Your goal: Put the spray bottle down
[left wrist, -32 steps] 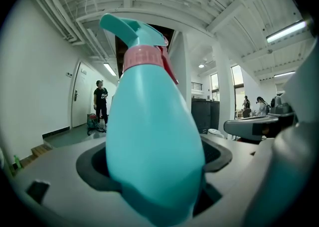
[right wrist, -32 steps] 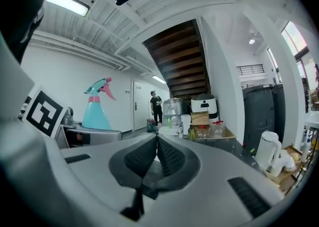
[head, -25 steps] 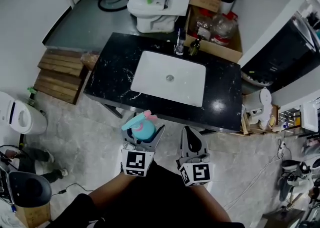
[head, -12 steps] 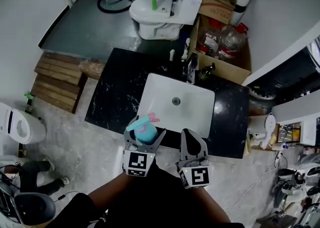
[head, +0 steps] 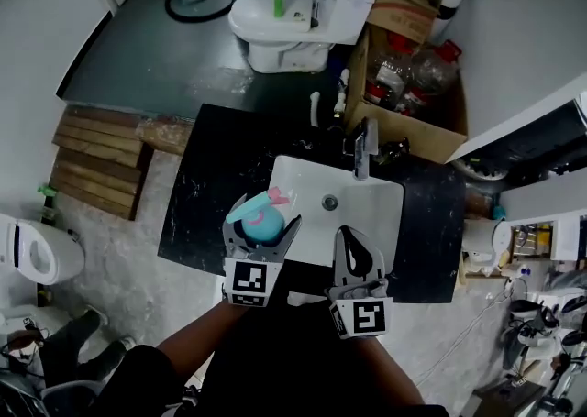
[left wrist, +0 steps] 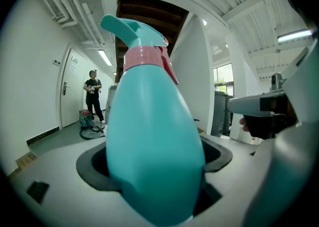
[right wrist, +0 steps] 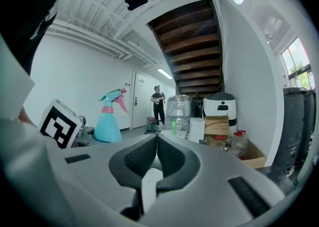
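A teal spray bottle with a pink collar and trigger stands upright between the jaws of my left gripper, which is shut on its body. In the left gripper view the spray bottle fills the middle. It hangs above the front left corner of the white sink basin set in a black marble counter. My right gripper is beside it to the right, shut and empty, above the counter's front edge. The right gripper view shows the spray bottle to its left.
A faucet stands behind the basin. Beyond the counter are a white toilet, a cardboard box of bottles and a wooden pallet. A person stands far off by a door.
Both grippers with the spray bottle have advanced from in front of the counter to over its front edge and the sink. The left gripper's hold on the bottle is unchanged.
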